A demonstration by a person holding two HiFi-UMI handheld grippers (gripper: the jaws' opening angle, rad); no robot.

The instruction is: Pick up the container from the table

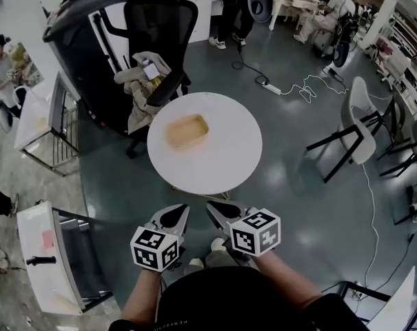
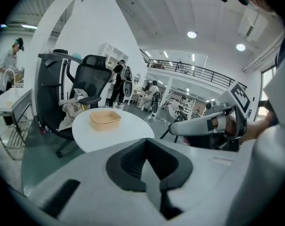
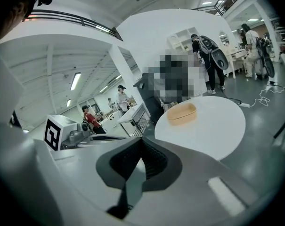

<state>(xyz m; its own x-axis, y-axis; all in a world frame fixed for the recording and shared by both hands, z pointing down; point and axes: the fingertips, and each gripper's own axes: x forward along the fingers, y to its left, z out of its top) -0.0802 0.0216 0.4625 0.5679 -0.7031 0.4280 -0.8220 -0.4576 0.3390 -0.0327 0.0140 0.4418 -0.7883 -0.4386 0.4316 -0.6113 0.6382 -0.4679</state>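
Bright, even light from ceiling lamps, pale glare spots on glossy floor, white desk near blown out, heavy fisheye bending and black corners in both gripper views.

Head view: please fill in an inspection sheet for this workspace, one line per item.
Surface: round white table, holding only the container.
Job's things: tan container, empty, upright, on the table's left part, untouched.
Clutter: nothing seen on the table top.
Grippers: left gripper and right gripper both shut and empty, side by side, short of the table's near edge.
Cables: white power strip with its cable on the floor beyond the table; a thin cable on the floor at right.
Surroundings: black office chair with cloth draped on it beside the table, white chair at right, people farther back.
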